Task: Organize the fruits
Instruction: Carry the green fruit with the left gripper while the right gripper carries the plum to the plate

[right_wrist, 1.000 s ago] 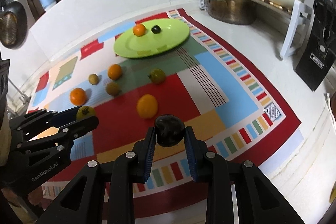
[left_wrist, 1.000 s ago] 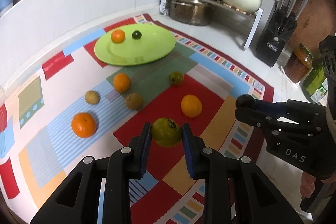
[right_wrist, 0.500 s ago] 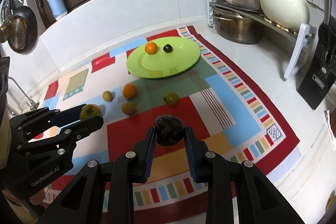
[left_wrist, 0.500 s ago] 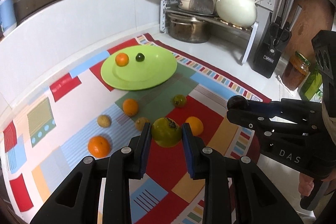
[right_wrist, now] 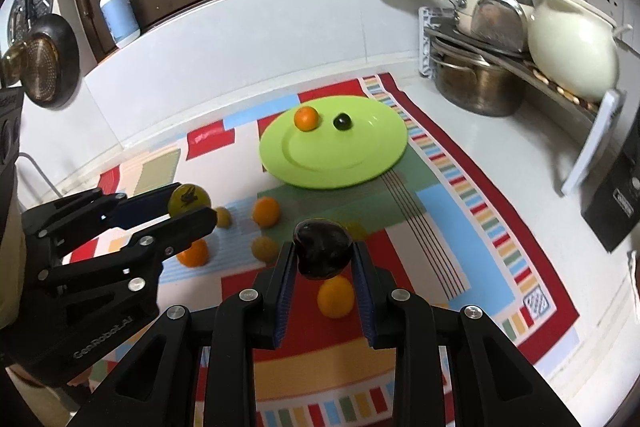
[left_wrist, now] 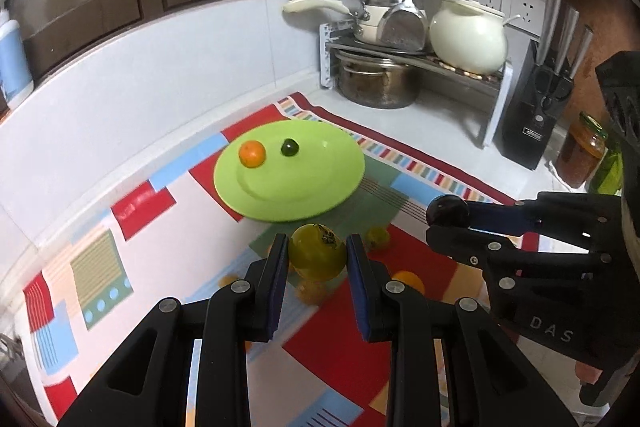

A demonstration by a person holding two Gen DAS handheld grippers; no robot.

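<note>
Both grippers are loaded and off the mat. The left gripper (left_wrist: 317, 259) has its pads clamped on a round yellow-green fruit with a dark stem scar (left_wrist: 317, 257); the right gripper (right_wrist: 322, 254) is pinched on a glossy dark purple fruit (right_wrist: 322, 253).

Goal is probably the round lime-green plate (left_wrist: 320, 195) near the far edge of the patterned colourful mat (left_wrist: 160, 259) — it already carries a small orange citrus (left_wrist: 252, 153) and a small dark green fruit (left_wrist: 289, 147).

To do it well: keep both grips firm, approach w/ grippers apart, lower over the bare near half of the plate, release low — round fruit may roll.
</note>
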